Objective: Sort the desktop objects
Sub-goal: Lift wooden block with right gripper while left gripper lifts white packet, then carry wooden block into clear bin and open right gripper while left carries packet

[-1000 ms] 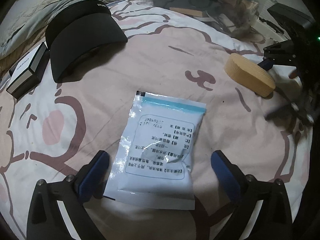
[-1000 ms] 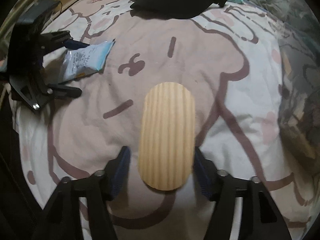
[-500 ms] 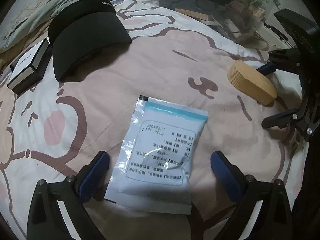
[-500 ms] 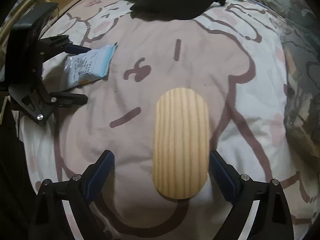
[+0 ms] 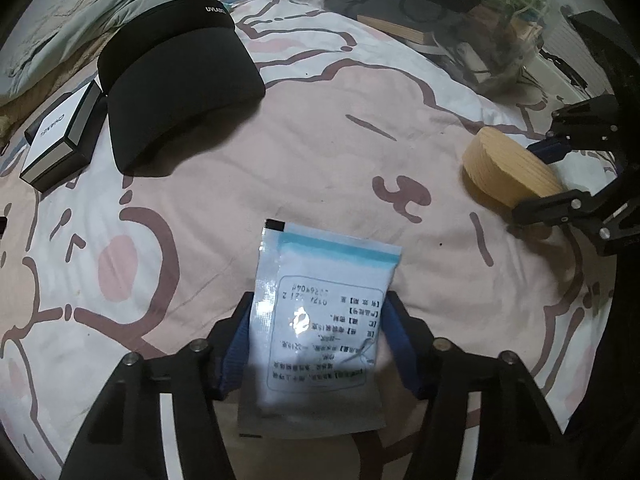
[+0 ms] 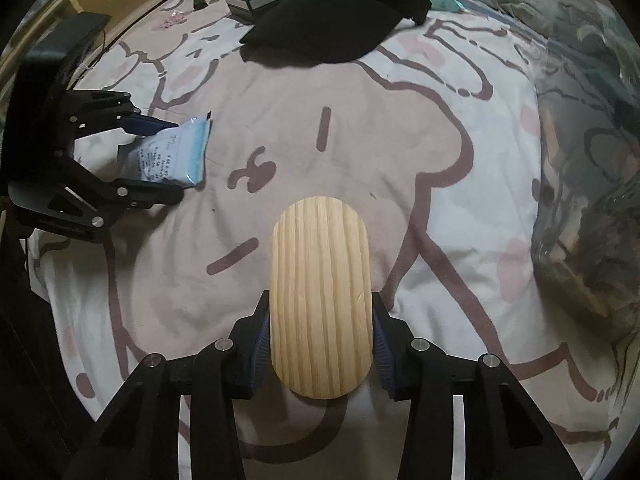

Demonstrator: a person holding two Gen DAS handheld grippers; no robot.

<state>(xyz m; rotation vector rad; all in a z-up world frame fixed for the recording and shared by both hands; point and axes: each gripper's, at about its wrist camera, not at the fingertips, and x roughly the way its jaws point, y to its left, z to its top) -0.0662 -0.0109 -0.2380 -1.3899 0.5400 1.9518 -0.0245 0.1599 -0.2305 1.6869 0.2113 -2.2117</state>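
A white and blue printed sachet (image 5: pixel 324 280) lies between the blue pads of my left gripper (image 5: pixel 320 308). Its jaws are closing and both pads press the sachet's side edges; it hangs just off the pink cartoon bedsheet (image 5: pixel 320 152), with a shadow under it. An oval wooden block (image 6: pixel 320 264) sits between the pads of my right gripper (image 6: pixel 320 304). Those jaws are closing too, with the pads against the block's long sides. The right wrist view shows the left gripper (image 6: pixel 178 159) holding the sachet (image 6: pixel 180 152) at the left.
A black visor cap (image 5: pixel 176 76) lies at the back left, with a white and black box (image 5: pixel 56 140) beside it. A grey blanket (image 5: pixel 100 0) bunches behind them. Books and dark clutter (image 5: pixel 460 20) crowd the far right edge of the sheet.
Both pairs of jaws went from wide apart to pressing on their objects. The sachet and the wooden block now sit slightly off the sheet, nearer each camera.
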